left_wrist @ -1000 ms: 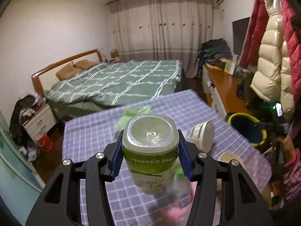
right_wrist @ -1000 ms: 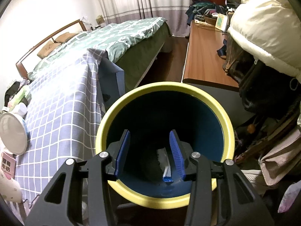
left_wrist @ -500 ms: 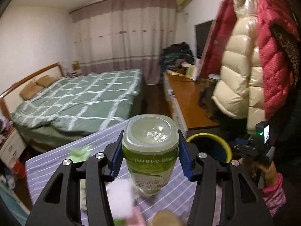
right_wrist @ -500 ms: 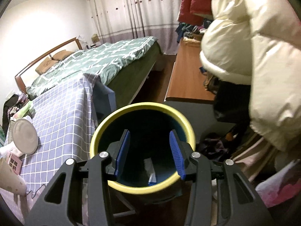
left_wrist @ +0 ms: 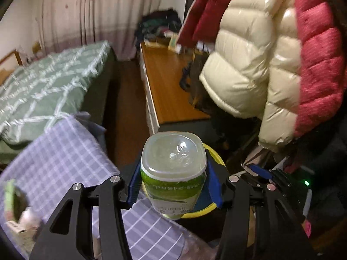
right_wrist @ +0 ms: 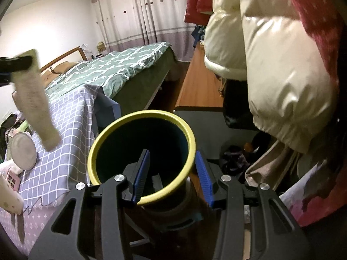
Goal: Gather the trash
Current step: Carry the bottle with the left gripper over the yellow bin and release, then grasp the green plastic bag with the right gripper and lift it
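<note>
The left gripper has swung away from the middle of the table draped in a lilac checked cloth and now points past its edge. Its jaws are pinched onto the flanks of a clear plastic bottle with a green label, held bottom-end toward the camera. A second ago this bottle hung over the cloth; now the yellow-rimmed, dark blue bin peeks out just behind and below those jaws. To my eye the carry is nearly finished and the drop into the bin comes next.

The right gripper has eased back from the bin's mouth. Its jaws stand partly open with the near rim between them, the left blue pad inside the bin and the right one outside. Whether they press on that rim I cannot tell.

By count: one bottle in the jaws, one bin, a scrap or two lying dim at its bottom. Left on the table beside the right jaws: one round white lid-like disc and one small pink carton; other bits are too blurred to count.
</note>
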Demonstrator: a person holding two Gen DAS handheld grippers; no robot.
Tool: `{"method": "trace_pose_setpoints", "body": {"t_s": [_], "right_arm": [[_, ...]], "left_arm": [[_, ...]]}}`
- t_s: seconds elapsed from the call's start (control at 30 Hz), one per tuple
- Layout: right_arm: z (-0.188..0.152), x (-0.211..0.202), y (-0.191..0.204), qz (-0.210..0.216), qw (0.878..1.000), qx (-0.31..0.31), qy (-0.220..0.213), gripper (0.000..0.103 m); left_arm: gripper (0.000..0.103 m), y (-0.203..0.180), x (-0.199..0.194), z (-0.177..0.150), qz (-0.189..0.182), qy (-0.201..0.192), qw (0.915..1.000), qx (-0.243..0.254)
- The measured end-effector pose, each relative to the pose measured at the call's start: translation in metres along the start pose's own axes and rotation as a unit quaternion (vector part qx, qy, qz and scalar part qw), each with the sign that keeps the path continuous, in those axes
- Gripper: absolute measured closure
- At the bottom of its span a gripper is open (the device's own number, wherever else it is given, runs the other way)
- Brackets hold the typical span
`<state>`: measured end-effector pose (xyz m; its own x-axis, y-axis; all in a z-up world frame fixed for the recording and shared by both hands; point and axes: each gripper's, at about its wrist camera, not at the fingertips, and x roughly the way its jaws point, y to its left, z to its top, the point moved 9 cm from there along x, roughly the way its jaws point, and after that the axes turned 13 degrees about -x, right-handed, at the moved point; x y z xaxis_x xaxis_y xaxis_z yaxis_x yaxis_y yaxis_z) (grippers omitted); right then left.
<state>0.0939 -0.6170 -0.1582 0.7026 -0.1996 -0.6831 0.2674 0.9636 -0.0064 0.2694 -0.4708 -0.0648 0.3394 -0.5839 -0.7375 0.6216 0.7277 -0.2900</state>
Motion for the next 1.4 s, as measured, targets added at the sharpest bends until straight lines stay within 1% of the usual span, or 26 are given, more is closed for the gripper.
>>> {"method": "trace_pose_setpoints", "body": {"t_s": [0.13,0.17,0.23,0.3,0.43,0.47,0.5,0.53,0.57,0.6,0.7,0.77,0.8,0.87,0.93,0.97,1.0,1.07,1.17,1.23,1.27,1.3,1.4], "right_arm": [[-0.001,0.001,-0.002,0.002,1.000,0.005,0.000,0.061],[-0.001,0.002,-0.002,0.002,1.000,0.004,0.001,0.061],[-0.002,0.001,-0.003,0.001,1.000,0.004,0.001,0.059],[-0.003,0.000,-0.002,-0.001,1.000,0.003,0.004,0.056],[-0.005,-0.003,-0.001,-0.001,1.000,0.000,0.007,0.055],[-0.005,-0.003,-0.001,-0.002,1.000,-0.001,0.008,0.055],[-0.004,-0.004,0.000,-0.001,1.000,0.000,0.007,0.055],[-0.004,-0.005,0.000,-0.001,1.000,0.000,0.006,0.055],[-0.004,-0.006,0.000,-0.001,1.000,0.000,0.005,0.054],[-0.003,-0.006,0.001,0.000,1.000,-0.001,0.004,0.054],[-0.002,-0.007,0.007,0.005,1.000,-0.005,0.002,0.053],[-0.002,-0.006,0.014,0.010,1.000,-0.011,0.003,0.053],[-0.001,-0.006,0.018,0.013,1.000,-0.014,0.003,0.053],[0.000,-0.005,0.027,0.020,1.000,-0.022,0.004,0.053],[0.003,-0.004,0.038,0.026,0.999,-0.032,0.004,0.053],[0.004,-0.003,0.043,0.029,0.999,-0.036,0.005,0.053],[0.006,-0.002,0.049,0.033,0.999,-0.041,0.005,0.053],[0.012,-0.003,0.065,0.043,0.998,-0.054,0.004,0.053],[0.025,-0.002,0.097,0.066,0.995,-0.080,0.000,0.053],[0.037,-0.002,0.126,0.091,0.991,-0.103,-0.003,0.053],[0.043,-0.001,0.142,0.105,0.988,-0.115,-0.004,0.053],[0.050,-0.001,0.159,0.118,0.985,-0.130,-0.006,0.053],[0.067,-0.006,0.203,0.144,0.975,-0.167,-0.015,0.053]], "left_arm": [[0.051,0.003,0.060,-0.013,0.012,0.049,0.9984,-0.027],[0.051,0.005,0.068,-0.017,0.017,0.057,0.9977,-0.031],[0.051,0.010,0.093,-0.026,0.033,0.078,0.9954,-0.045],[0.051,0.016,0.111,-0.035,0.044,0.097,0.9926,-0.058],[0.051,0.021,0.135,-0.050,0.058,0.133,0.9866,-0.074],[0.050,0.021,0.135,-0.052,0.057,0.141,0.9850,-0.081],[0.047,0.022,0.132,-0.054,0.056,0.140,0.9851,-0.083],[0.037,0.021,0.127,-0.052,0.055,0.135,0.9860,-0.081],[0.033,0.020,0.117,-0.048,0.055,0.124,0.9877,-0.078],[0.033,0.021,0.110,-0.043,0.052,0.118,0.9887,-0.077],[0.030,0.017,0.071,-0.025,0.030,0.087,0.9926,-0.079],[0.026,0.020,0.042,-0.013,0.020,0.059,0.9948,-0.080],[0.025,0.021,0.022,-0.008,0.013,0.039,0.9959,-0.081],[0.018,0.027,-0.015,-0.001,0.010,0.000,0.9967,-0.080],[0.011,0.040,-0.064,0.001,0.023,-0.060,0.9953,-0.073],[0.011,0.050,-0.088,0.000,0.035,-0.089,0.9931,-0.068],[0.010,0.057,-0.104,-0.002,0.044,-0.107,0.9911,-0.066],[0.008,0.086,-0.149,-0.016,0.070,-0.152,0.9830,-0.075],[0.006,0.129,-0.200,-0.043,0.105,-0.193,0.9702,-0.102],[0.006,0.169,-0.237,-0.073,0.145,-0.218,0.9559,-0.133],[0.006,0.189,-0.254,-0.090,0.165,-0.229,0.9475,-0.151],[0.006,0.201,-0.266,-0.101,0.177,-0.234,0.9420,-0.163],[0.006,0.244,-0.304,-0.150,0.220,-0.250,0.9201,-0.207]]}}
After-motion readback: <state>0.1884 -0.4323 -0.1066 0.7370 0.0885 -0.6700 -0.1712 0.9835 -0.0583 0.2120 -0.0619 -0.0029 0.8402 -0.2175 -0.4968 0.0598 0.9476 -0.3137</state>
